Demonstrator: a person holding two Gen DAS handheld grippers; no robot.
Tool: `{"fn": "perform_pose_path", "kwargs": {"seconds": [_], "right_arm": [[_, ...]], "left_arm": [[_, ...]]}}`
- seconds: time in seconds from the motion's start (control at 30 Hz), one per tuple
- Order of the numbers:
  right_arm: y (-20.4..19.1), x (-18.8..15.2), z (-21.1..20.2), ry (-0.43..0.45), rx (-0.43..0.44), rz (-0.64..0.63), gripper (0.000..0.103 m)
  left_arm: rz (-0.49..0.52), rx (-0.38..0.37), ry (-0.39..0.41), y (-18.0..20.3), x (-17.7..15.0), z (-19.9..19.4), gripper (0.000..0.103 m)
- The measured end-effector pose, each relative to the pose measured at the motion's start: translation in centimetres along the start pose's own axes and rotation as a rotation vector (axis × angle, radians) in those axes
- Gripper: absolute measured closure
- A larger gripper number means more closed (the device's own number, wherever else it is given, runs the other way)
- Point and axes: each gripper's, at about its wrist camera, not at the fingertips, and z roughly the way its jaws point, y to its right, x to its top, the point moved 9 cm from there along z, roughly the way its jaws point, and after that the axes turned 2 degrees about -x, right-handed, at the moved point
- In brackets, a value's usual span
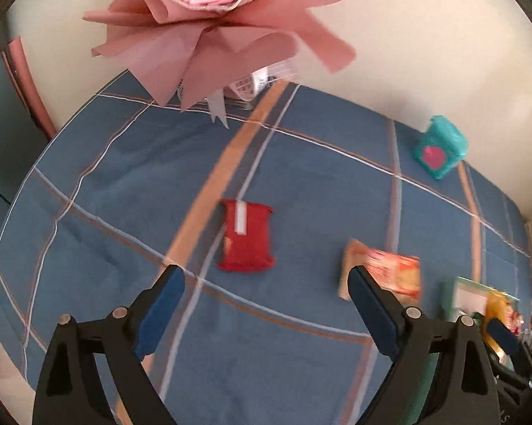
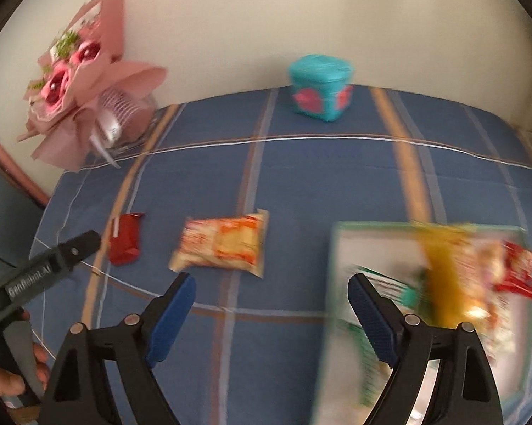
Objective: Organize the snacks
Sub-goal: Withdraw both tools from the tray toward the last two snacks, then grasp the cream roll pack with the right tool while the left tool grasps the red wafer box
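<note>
Between the left gripper's (image 1: pixel 266 304) blue pads nothing is sitting; jaws are standing wide apart over the blue plaid cloth (image 1: pixel 124 184). Right gripper (image 2: pixel 271 310) is likewise gaping, empty. Red snack pkt (image 1: pixel 246 235) is lying just ahead of the left one, orange pkt (image 2: pixel 223 246) near it to the right. Green-rimmed tray (image 2: pixel 340 255) w/ yellow bag (image 2: pixel 446 276) & small red pkt (image 2: pixel 519 272) is sitting at right. Teal box (image 2: pixel 320 86) & pink bouquet (image 2: pixel 78 81) are standing by the wall.

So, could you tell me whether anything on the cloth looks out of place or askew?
Two snacks still lie loose on the blue cloth: the red packet and the orange-and-white packet, which sits skewed. The other packets are piled in the green-rimmed box. Nothing looks spilled or torn, though blur hides detail.
</note>
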Motion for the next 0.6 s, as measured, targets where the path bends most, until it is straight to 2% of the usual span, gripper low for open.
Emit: {"fn": "perform_pose_path", "kwargs": {"seconds": [0.2, 0.33, 0.43, 0.5, 0.6], "right_arm": [[-3.7, 1.0, 6.5, -0.090, 0.005, -0.037, 0.013], [-4.5, 1.2, 9.3, -0.130, 0.004, -0.037, 0.013], [-4.7, 1.2, 10.6, -0.143, -0.001, -0.030, 0.013], [-4.8, 1.2, 11.0, -0.147, 0.010, -0.016, 0.013], [-4.6, 1.2, 10.9, -0.138, 0.021, 0.004, 0.020]], "left_arm": [[-0.060, -0.023, -0.091, -2.7, 0.9, 5.4, 0.010], [-0.068, -0.031, -0.133, -3.3, 0.9, 8.0, 0.011], [-0.066, -0.040, -0.147, -3.4, 0.7, 9.1, 0.021], [-0.067, -0.042, -0.158, -3.3, 0.6, 9.7, 0.032], [-0.060, -0.055, -0.164, -2.9, 0.4, 10.2, 0.044]]}}
